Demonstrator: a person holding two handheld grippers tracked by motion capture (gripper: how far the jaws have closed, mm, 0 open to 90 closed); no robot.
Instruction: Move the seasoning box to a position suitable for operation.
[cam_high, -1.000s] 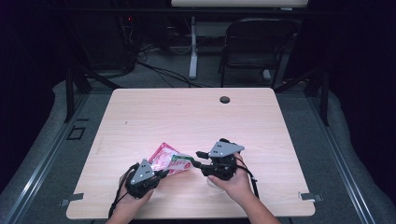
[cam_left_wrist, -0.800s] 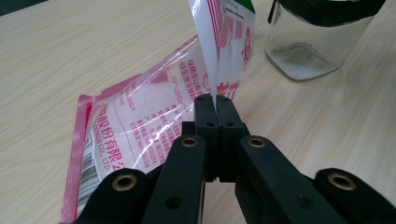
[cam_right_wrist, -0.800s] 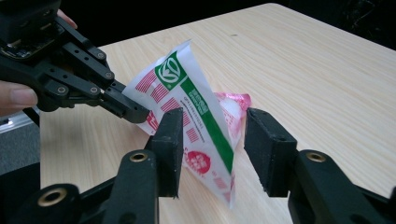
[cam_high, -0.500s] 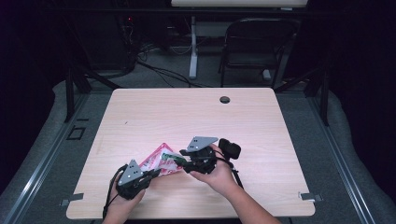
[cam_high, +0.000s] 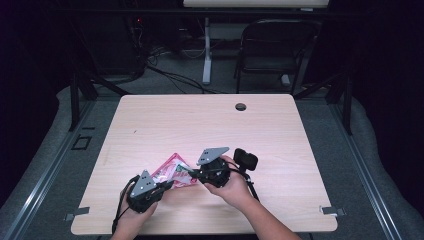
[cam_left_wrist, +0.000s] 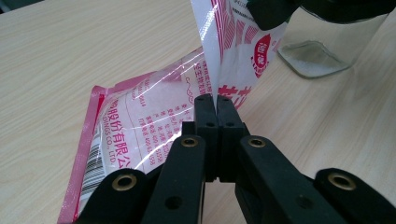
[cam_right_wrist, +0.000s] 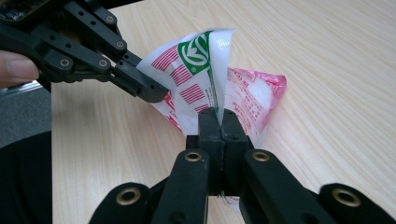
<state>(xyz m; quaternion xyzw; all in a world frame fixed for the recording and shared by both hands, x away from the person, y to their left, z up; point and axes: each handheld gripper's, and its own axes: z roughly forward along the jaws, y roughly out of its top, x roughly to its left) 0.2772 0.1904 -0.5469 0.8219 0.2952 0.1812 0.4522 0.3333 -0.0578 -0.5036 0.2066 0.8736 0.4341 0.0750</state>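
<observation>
A pink-and-white printed plastic bag (cam_high: 169, 169) of white grains lies near the table's front edge. My left gripper (cam_high: 169, 184) is shut on the bag's film, which stands up between its jaws in the left gripper view (cam_left_wrist: 215, 106). My right gripper (cam_high: 188, 173) comes in from the right and is shut on a raised fold with a green logo (cam_right_wrist: 217, 117). In the right gripper view the left gripper (cam_right_wrist: 148, 91) pinches the same raised flap from the left. The lower part of the bag (cam_left_wrist: 135, 130) rests flat on the wood, and its far pink corner (cam_right_wrist: 266, 88) points away.
A clear glass container (cam_left_wrist: 317, 56) with white grains at its bottom stands just behind the bag. The light wooden table (cam_high: 200, 125) has a cable hole (cam_high: 241, 106) near its far edge. A chair (cam_high: 272, 50) and cables are beyond it.
Both hands have shifted left. The right gripper has turned and closed in on the bag, whose top flap now stands lifted between the two grippers.
</observation>
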